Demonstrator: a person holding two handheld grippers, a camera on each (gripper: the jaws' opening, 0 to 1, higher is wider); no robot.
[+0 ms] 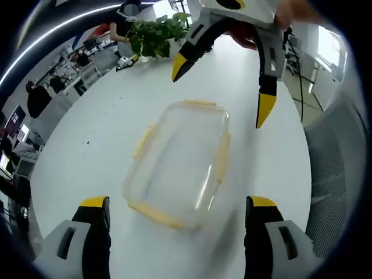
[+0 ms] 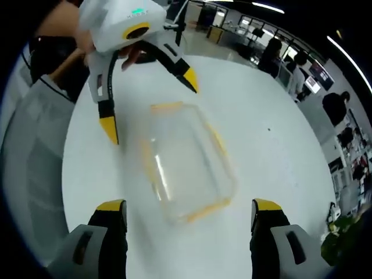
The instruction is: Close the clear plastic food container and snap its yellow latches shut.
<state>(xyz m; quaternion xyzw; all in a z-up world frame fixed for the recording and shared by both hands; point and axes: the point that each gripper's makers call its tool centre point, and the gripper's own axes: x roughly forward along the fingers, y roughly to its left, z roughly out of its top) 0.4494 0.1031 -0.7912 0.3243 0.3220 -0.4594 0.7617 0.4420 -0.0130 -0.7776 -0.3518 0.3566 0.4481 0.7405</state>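
Centrally on the round white worktop [image 1: 87, 157] lies the clear rectangular plastic food container [image 1: 180, 160] with yellow latches [image 1: 143, 140]. Both the left gripper [image 1: 177, 212] and the right gripper [image 2: 189, 215] hover over it from opposite ends, jaws spread wide, holding nothing.

Open-plan office w/ a lab feel: a large white round table [image 1: 87, 145] is sitting in the foreground, while people [image 1: 36, 99] are standing & working at desks w/ monitors [image 2: 317, 72] along the far side. Long strip lights [image 1: 64, 26] are glowing overhead. A potted green plant [image 1: 154, 35] is resting at the table's edge, & a grey mesh office chair [image 1: 334, 168] is standing just beside the table, daylight coming through a window [image 1: 328, 49] behind.
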